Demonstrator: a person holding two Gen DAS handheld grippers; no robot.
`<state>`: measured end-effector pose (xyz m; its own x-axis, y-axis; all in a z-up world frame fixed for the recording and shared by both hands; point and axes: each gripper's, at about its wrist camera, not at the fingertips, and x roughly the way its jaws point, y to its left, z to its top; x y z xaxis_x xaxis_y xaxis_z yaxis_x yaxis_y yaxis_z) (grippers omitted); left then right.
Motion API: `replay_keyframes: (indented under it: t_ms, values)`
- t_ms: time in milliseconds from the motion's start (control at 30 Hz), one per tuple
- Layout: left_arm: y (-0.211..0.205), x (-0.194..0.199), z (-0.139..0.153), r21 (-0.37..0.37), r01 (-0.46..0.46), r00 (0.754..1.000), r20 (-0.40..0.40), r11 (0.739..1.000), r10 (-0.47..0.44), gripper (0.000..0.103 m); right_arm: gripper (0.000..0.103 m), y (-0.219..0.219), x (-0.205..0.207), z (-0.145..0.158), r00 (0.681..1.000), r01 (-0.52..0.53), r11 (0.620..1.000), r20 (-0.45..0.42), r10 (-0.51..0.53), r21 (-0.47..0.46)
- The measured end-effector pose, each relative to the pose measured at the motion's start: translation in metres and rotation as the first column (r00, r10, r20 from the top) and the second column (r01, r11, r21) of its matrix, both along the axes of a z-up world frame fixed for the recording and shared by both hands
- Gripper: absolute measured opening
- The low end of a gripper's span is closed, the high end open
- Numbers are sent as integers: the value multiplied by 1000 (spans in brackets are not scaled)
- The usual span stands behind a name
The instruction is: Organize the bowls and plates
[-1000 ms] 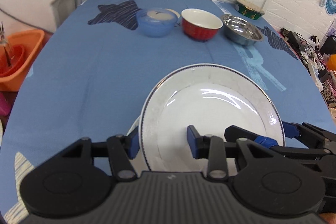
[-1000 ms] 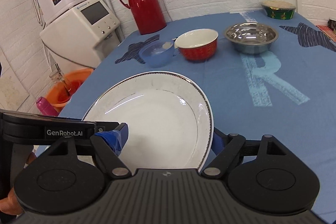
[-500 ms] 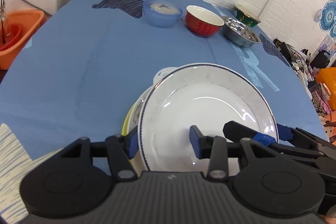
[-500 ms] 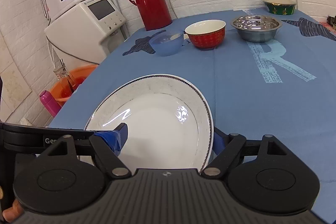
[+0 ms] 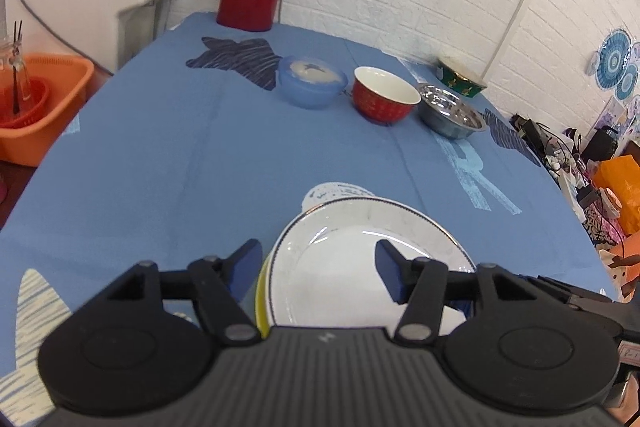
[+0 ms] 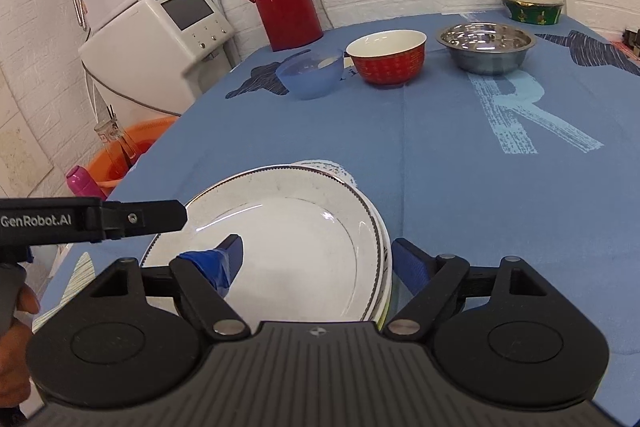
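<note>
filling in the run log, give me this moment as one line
stage: stacking plates | white plate: on stack | left gripper: open, straddling plate rim | right gripper: open, straddling plate rim | bowls: untouched at far side

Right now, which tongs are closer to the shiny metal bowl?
Right, though only slightly. The right tongs straddle the plate stack's right edge, the side toward the metal bowl. The left tongs straddle its left edge. Both are well short of the bowl.

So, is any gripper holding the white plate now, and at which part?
Neither. The left gripper and right gripper are open astride the white plate.
</note>
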<state>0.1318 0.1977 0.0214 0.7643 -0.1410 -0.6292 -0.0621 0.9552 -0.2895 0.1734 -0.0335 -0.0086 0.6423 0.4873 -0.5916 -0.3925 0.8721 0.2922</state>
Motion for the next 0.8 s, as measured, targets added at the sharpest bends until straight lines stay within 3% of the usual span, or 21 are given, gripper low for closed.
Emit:
replay_keyframes:
  t_ms: [333,533,600,800]
  values:
    - [-11,4,4,-31,16,1000,-2,999,-16,63,67,-29,-4,10,999,53,997,-7,-53,59]
    - [-39,9,14,1,33,999,18,999,-33,72,67,-64,-3,9,980,171,984,-110,-166,39]
    - [-49,12,16,7,43,999,27,999,-43,82,67,-79,-8,9,978,195,978,-94,-187,76]
    - [-76,32,19,36,91,996,22,995,-92,82,67,-109,-7,10,975,221,970,-59,-216,100]
